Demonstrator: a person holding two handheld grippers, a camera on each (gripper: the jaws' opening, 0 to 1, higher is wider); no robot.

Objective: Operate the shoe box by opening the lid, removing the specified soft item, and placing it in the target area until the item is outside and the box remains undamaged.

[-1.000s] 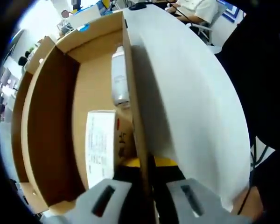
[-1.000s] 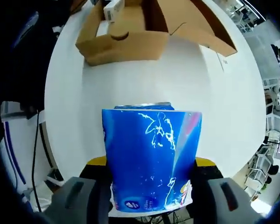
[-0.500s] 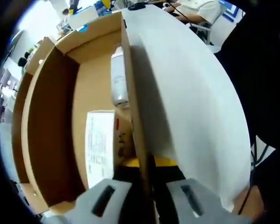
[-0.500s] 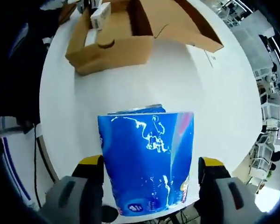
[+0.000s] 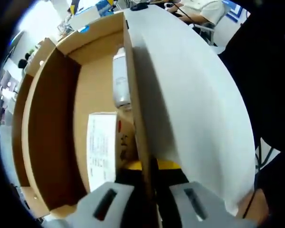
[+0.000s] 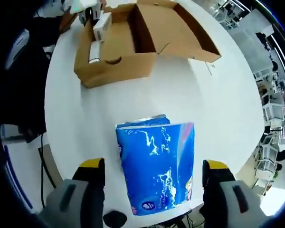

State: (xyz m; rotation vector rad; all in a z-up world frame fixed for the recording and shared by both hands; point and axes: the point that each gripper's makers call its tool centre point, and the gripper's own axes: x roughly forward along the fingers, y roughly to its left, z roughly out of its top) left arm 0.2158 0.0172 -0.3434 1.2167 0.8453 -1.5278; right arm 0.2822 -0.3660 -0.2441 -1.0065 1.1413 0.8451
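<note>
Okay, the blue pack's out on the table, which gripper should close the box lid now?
Right, probably. The right gripper is open and free by the blue pack; the left gripper is clamped on the box wall.

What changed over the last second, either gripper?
The right gripper opened, letting go of the blue tissue pack, which now lies on the white table, and drew back. The left gripper stays clamped on the shoe box wall; contents unmoved.

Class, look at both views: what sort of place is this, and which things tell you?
Probably an open office or lab. A round white table holds the open shoe box; office chairs and desks stand beyond it, and a seated person works at a desk.
</note>
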